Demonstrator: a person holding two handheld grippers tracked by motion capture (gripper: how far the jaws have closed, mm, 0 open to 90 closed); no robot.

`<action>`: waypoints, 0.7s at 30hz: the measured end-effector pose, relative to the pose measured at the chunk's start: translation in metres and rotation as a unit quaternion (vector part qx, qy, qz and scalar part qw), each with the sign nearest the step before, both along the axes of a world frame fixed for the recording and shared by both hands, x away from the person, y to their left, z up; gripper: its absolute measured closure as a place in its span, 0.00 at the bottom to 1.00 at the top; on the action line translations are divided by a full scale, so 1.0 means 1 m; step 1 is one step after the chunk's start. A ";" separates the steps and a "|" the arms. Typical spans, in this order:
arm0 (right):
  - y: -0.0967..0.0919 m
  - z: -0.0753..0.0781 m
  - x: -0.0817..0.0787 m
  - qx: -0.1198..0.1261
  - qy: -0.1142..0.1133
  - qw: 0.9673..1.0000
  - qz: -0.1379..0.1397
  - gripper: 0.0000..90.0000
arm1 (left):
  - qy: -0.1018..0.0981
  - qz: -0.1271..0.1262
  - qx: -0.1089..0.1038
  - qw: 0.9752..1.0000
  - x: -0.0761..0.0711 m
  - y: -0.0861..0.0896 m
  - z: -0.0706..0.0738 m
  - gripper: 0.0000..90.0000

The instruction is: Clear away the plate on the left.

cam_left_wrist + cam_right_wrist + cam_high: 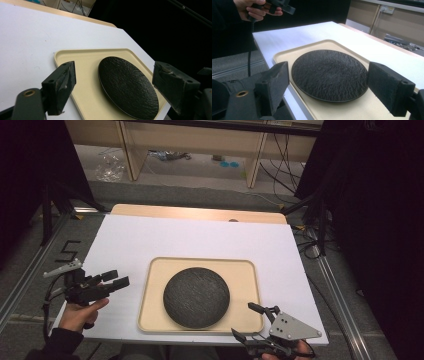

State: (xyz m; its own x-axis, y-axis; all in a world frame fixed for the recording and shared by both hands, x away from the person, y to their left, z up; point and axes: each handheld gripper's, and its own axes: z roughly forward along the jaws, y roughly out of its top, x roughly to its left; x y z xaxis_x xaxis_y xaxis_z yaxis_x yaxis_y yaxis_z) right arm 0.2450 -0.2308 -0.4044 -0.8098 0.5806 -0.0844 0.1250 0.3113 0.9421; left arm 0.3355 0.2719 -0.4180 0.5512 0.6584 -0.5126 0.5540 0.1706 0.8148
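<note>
Centrally, a round, rough-textured black plate [196, 296] lies on a smooth beige tray [150, 292].

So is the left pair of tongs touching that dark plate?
Apart. In the high view the left tongs sit open over the white tabletop, left of the tray, with bare tray between them and the plate.

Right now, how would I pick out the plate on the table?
On the white table top, find the beige rectangular tray near the front edge. The plate lies flat inside it: round, dark, rough-textured, the tray's one item, and far darker than either surface.
</note>
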 end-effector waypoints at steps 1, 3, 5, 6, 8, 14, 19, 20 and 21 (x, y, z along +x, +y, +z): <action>0.000 0.000 0.000 0.001 0.001 1.000 -0.001 0.22 | -0.010 -0.001 -0.002 1.000 -0.003 0.000 0.000 0.21; 0.000 0.000 0.000 0.000 -0.001 1.000 -0.002 0.22 | -0.019 -0.004 0.006 1.000 -0.007 0.001 0.001 0.20; 0.000 0.000 0.000 0.001 -0.001 1.000 -0.001 0.21 | -0.028 -0.003 0.026 0.999 -0.011 0.001 0.003 0.20; 0.000 0.000 0.000 -0.001 0.000 1.000 -0.002 0.21 | -0.028 -0.003 0.026 0.999 -0.011 0.001 0.003 0.20; 0.000 0.000 0.000 0.001 -0.001 1.000 -0.001 0.21 | -0.045 -0.001 0.055 0.998 -0.018 -0.002 0.005 0.21; 0.001 -0.001 0.000 0.001 -0.001 1.000 -0.001 0.21 | -0.047 -0.014 0.071 0.996 -0.028 -0.010 0.006 0.20; 0.000 -0.001 0.000 0.001 -0.001 1.000 -0.001 0.21 | -0.059 -0.022 0.100 0.993 -0.037 -0.018 0.008 0.20; 0.000 -0.001 0.000 0.001 0.000 1.000 -0.001 0.21 | -0.060 -0.024 0.097 0.993 -0.039 -0.019 0.008 0.20; 0.000 -0.001 0.000 0.001 0.000 1.000 -0.001 0.21 | -0.060 -0.024 0.097 0.993 -0.039 -0.019 0.008 0.20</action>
